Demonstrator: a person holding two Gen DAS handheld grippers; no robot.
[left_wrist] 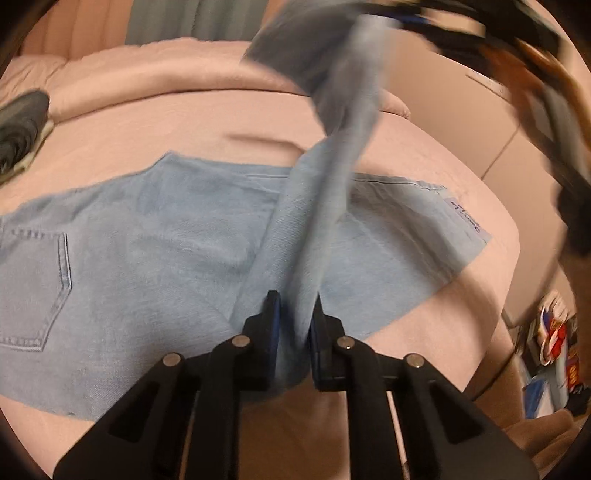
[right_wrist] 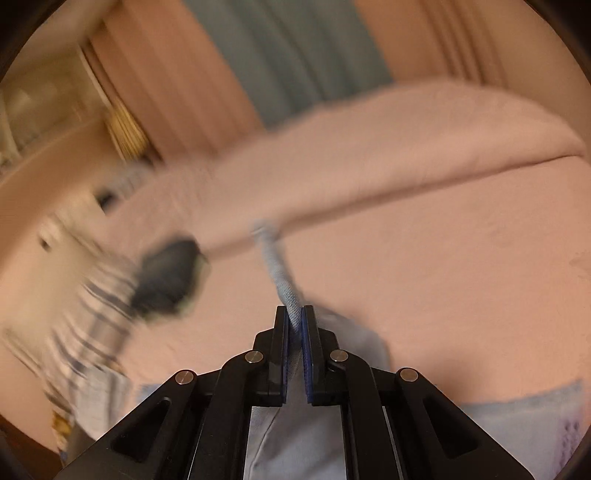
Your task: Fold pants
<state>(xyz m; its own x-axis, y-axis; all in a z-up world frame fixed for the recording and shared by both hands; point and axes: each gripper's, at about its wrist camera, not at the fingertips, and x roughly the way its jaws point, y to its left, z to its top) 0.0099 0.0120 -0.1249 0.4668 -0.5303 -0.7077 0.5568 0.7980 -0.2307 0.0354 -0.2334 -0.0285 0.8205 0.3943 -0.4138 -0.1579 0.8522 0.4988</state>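
Light blue jeans (left_wrist: 155,240) lie spread across the pink bed, a back pocket showing at the left. My left gripper (left_wrist: 295,306) is shut on a fold of the denim, which rises from its pads as a taut band towards the upper right. There, blurred, my right gripper (left_wrist: 417,14) holds the band's far end lifted above the bed. In the right wrist view my right gripper (right_wrist: 294,314) is shut on a thin ridge of the jeans (right_wrist: 284,291) that sticks out past the pads; more denim hangs below it.
The pink bed (left_wrist: 177,122) has a rolled duvet (right_wrist: 406,125) along its far side. Dark folded clothing (left_wrist: 18,125) lies at the left; striped clothing (right_wrist: 96,302) and a dark item (right_wrist: 166,277) appear blurred. A cabinet (left_wrist: 461,122) and clutter (left_wrist: 550,332) stand right of the bed.
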